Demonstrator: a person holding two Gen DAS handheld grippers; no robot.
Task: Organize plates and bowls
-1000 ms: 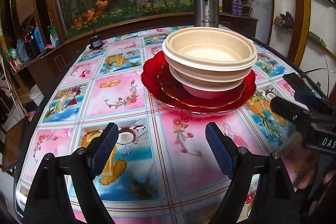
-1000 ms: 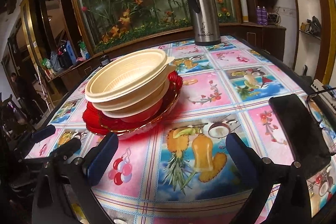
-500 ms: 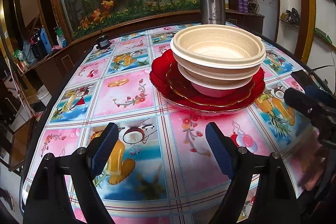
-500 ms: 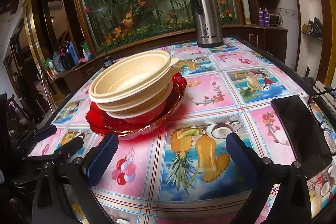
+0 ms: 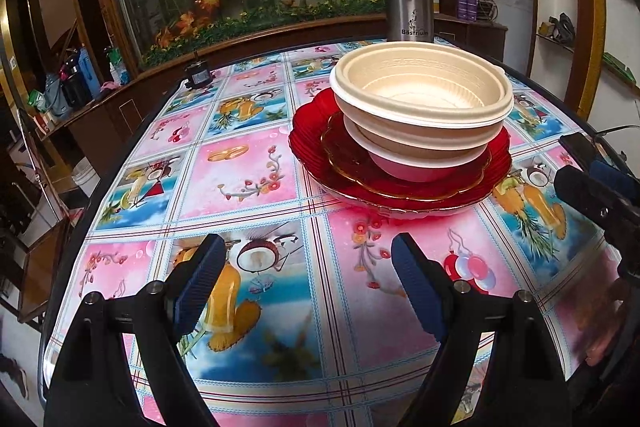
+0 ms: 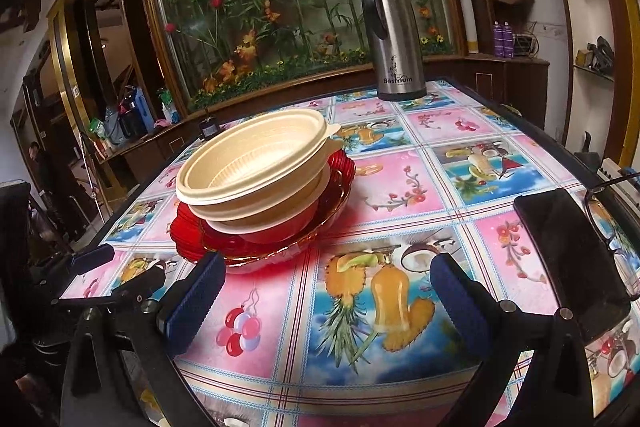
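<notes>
Nested cream bowls (image 5: 422, 99) sit on a pinkish-white bowl (image 5: 412, 167), all stacked on red glass plates (image 5: 312, 139) on the table. The same bowls (image 6: 256, 155) and red plates (image 6: 192, 231) show left of centre in the right wrist view. My left gripper (image 5: 308, 279) is open and empty, low over the tablecloth, short of the stack. My right gripper (image 6: 328, 295) is open and empty, to the right of the stack. The right gripper's fingers (image 5: 592, 183) show at the left view's right edge; the left gripper's fingers (image 6: 96, 259) show at the right view's left edge.
A steel thermos (image 6: 394, 39) stands at the far table edge. A black phone (image 6: 572, 259) and glasses (image 6: 616, 219) lie at the table's right side. A small black object (image 5: 198, 73) sits at the far left edge. A flower display and wooden cabinets stand behind.
Both grippers have pulled back slightly and risen; the stack looks a little farther and more central. Jaws stay open; the stack has not moved.
</notes>
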